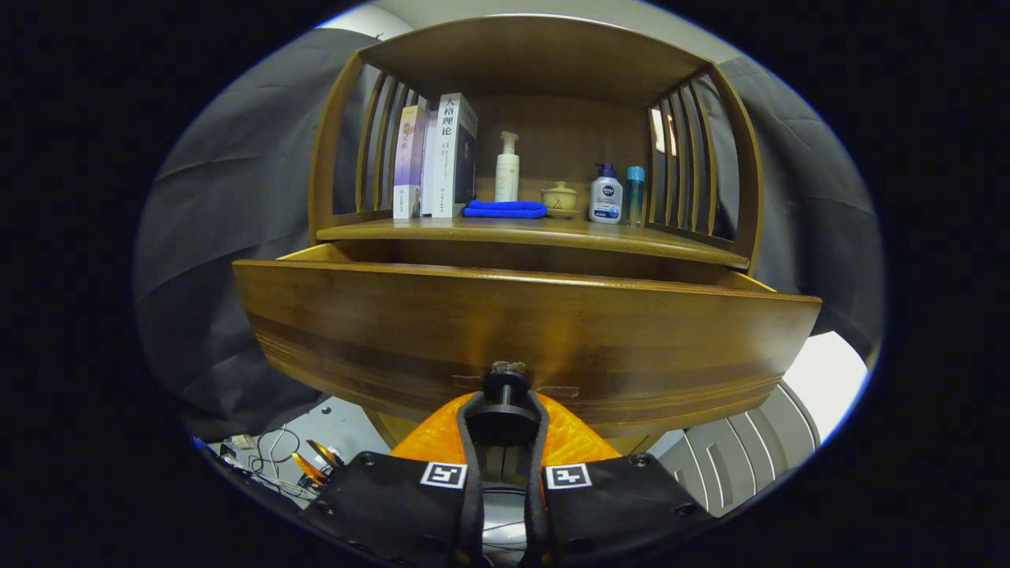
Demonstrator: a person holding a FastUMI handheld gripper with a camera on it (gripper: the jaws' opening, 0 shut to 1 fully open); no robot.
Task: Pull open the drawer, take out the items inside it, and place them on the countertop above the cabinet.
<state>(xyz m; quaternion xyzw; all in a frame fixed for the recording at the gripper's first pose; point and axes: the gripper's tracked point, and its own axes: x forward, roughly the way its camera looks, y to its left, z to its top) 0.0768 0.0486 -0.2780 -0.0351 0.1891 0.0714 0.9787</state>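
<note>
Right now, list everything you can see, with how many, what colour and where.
Drawer: one, brown wood, pulled out under the countertop.
Knob: one, dark, on the drawer front, between the fingers.
Countertop: one, brown wood, above the drawer.
Books: about three, upright, on the countertop's left side.
Cloth: one, blue, folded, beside the books.
Pump bottle: one, white, behind the cloth.
Lidded cup: one, cream.
Pump bottle: one, white and blue.
Slim bottle: one, teal.
Gripper: one, fingers closed on the knob.
</note>
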